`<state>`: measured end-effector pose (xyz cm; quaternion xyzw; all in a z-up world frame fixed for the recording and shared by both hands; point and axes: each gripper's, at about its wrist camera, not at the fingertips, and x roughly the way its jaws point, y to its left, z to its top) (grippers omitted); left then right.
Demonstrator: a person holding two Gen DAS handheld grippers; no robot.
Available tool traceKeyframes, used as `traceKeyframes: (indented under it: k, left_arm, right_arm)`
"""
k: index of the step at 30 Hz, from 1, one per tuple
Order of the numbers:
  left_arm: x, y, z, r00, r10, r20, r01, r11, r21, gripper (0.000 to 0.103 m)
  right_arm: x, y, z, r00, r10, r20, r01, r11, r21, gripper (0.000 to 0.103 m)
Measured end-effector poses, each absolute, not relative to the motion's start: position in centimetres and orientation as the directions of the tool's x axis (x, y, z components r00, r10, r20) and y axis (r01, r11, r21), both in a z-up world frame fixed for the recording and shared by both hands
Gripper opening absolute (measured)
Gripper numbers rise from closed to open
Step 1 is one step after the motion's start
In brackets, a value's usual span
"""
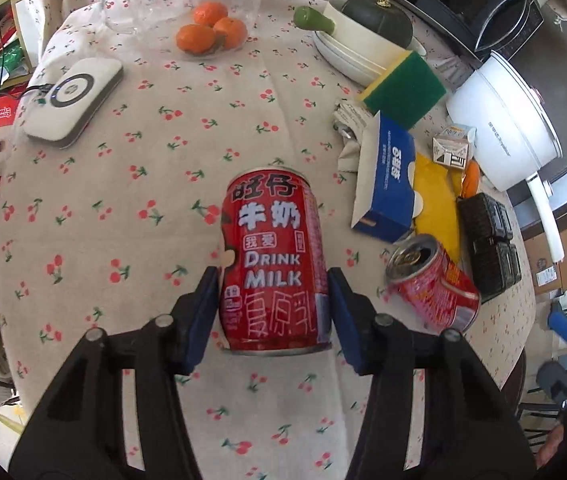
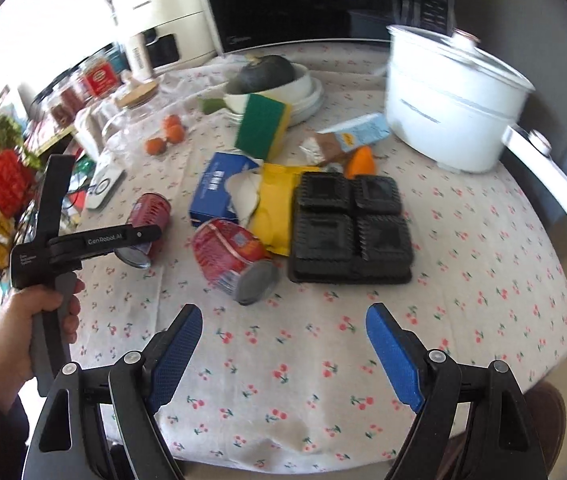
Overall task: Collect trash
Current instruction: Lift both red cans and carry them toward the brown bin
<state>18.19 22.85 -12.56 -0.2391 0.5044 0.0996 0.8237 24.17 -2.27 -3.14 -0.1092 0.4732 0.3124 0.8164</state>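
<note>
My left gripper (image 1: 273,292) is shut on a red milk can (image 1: 273,260), its blue pads against the can's two sides; the can is lying lengthwise over the cherry-print tablecloth. In the right wrist view the same can (image 2: 149,224) shows in the left gripper (image 2: 139,240). A second red can (image 1: 433,282) lies on its side to the right, open top showing; it also shows in the right wrist view (image 2: 235,260). My right gripper (image 2: 283,356) is open and empty over the near part of the table.
A blue carton (image 1: 385,184), yellow wrapper (image 1: 437,204), black plastic tray (image 2: 349,228), small milk carton (image 1: 453,148), crumpled paper (image 1: 349,120) and sponge (image 1: 403,88) lie at the right. Oranges (image 1: 209,30), a charger (image 1: 73,102), a white pot (image 2: 451,100) and bowls stand farther back.
</note>
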Motion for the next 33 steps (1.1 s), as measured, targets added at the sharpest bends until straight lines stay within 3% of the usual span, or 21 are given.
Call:
traceKeyframes:
  k: [8,18,24,33]
  left_arm:
    - [14.5,24.9,-13.4,0.456,-0.094,-0.885,-0.379,0.879,-0.289,0.055]
    - [14.6,25.1,-13.8,0.453,-0.115,-0.884,-0.358,0.885,-0.298,0.055]
    - [14.5,24.9,-13.7,0.45,-0.126,-0.884,-0.36,0.88,-0.309,0.054]
    - [13.3,22.8,-11.3,0.494,-0.173,-0.852,-0.346,0.86,-0.375,0.054]
  right_arm:
    - [25.9,6.3,-7.6,0.298,0.328,-0.896,-0.725,0.689,0.011,0.084]
    - [27.3,9.0,-11.3,0.315,0.189,-0.93,-0.744,0.658,-0.119,0.082]
    - [27.7,9.0,-12.8,0.301,0.142,-0.943,-0.724,0.678,-0.129,0.062]
    - [24.1,5.4,-9.8,0.311,0.197,-0.93,-0.704,0.705,-0.086,0.06]
